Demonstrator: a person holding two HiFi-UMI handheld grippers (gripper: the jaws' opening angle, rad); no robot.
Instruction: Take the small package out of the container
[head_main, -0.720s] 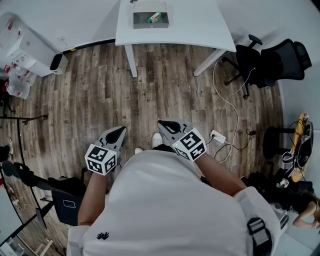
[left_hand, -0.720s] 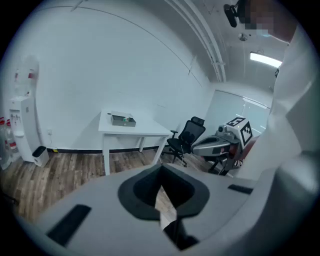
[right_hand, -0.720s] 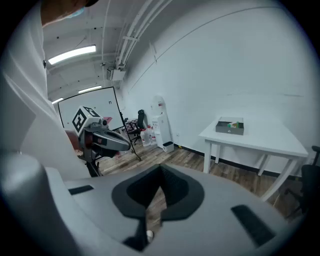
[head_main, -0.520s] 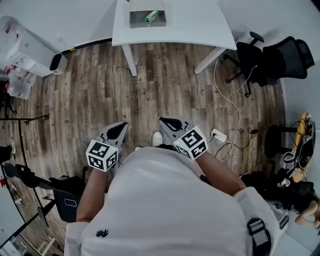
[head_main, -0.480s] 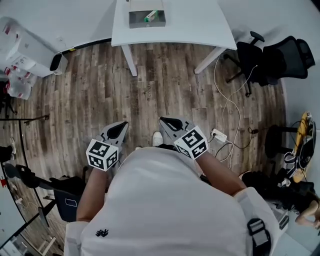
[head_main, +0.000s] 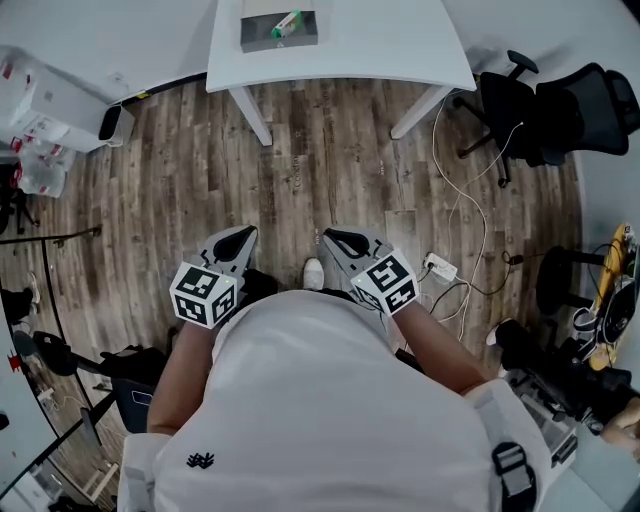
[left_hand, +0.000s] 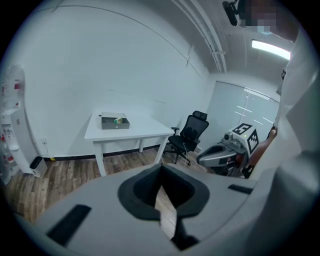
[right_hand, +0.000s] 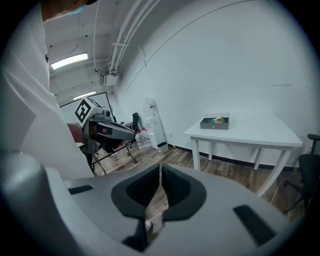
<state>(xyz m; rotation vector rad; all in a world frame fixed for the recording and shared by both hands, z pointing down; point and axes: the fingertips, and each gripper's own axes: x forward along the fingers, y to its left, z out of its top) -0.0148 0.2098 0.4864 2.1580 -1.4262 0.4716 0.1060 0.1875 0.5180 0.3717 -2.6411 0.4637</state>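
A grey container (head_main: 279, 30) stands on the white table (head_main: 380, 45) far ahead, at the top of the head view. A small green-and-white package (head_main: 287, 23) lies inside it. Both gripper views show the container (left_hand: 115, 121) (right_hand: 215, 121) across the room, with the package (left_hand: 118, 119) (right_hand: 216, 119) in it. My left gripper (head_main: 232, 243) and right gripper (head_main: 338, 240) are held side by side at waist height over the wood floor, well short of the table. Both are shut with nothing between the jaws.
Two black office chairs (head_main: 560, 105) stand right of the table. A power strip with white cables (head_main: 437, 268) lies on the floor near my right gripper. White storage units (head_main: 40, 95) line the left wall. Black stands (head_main: 60, 350) crowd the near left.
The table and container have slid slightly up and to the left in the head view. Both grippers stay shut at the person's waist, almost unmoved.
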